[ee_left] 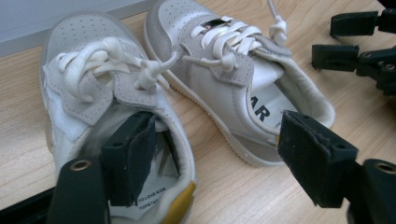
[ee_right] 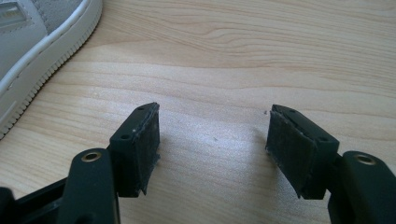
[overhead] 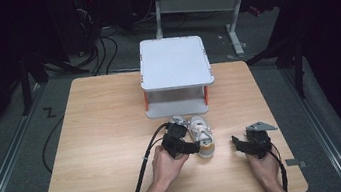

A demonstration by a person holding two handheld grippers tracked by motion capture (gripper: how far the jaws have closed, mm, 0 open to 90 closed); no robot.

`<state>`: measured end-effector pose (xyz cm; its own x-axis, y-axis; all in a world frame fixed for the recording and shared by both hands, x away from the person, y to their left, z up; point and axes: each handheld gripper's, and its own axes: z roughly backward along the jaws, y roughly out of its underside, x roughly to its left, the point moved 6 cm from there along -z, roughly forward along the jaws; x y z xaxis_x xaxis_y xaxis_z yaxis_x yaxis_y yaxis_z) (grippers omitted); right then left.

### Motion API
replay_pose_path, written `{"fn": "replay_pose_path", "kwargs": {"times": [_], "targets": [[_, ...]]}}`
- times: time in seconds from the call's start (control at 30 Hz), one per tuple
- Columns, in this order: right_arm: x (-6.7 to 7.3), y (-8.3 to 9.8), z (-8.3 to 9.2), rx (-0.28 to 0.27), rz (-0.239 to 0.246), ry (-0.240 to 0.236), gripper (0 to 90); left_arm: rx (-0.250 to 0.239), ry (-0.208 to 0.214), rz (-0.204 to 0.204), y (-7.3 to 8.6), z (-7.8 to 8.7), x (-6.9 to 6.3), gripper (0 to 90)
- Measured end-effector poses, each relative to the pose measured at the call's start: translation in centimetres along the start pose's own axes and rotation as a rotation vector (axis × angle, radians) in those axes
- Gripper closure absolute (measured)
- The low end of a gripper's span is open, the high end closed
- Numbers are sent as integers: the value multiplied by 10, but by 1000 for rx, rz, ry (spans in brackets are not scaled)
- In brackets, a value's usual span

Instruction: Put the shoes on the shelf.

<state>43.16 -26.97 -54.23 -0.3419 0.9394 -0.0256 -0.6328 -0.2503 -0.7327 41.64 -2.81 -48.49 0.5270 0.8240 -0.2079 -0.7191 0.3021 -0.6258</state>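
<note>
High view: a pair of small white shoes (overhead: 201,139) stands on the wooden table (overhead: 103,135) just in front of a grey step stool (overhead: 174,62), with the left gripper (overhead: 179,131) at the pair and the right gripper (overhead: 238,143) apart to the right. Left gripper view: jaws spread, one inside the near shoe (ee_left: 107,116), the other at the far shoe's (ee_left: 224,70) heel, gripping neither. Right gripper view: jaws open over bare wood.

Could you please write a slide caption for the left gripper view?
Open left tool straddling the heel collars of two small white-and-grey laced sneakers on a light wooden table.
</note>
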Motion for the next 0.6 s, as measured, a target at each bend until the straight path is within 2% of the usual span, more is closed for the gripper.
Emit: {"fn": "replay_pose_path", "kwargs": {"times": [0.2, 0.33, 0.43, 0.6], "targets": [[0, 0, 0, 0, -1, 1, 346, 4, -14, 30, -3, -4, -3, 311], [0, 0, 0, 0, -1, 2, 346, 7, -46, 41, -5, -9, -3, 349], [0, 0, 0, 0, -2, 2, 346, 5, -54, 60, -7, -11, -4, 373], [0, 0, 0, 0, -2, 2, 346, 17, -83, 49, -7, -17, -8, 360]]}}
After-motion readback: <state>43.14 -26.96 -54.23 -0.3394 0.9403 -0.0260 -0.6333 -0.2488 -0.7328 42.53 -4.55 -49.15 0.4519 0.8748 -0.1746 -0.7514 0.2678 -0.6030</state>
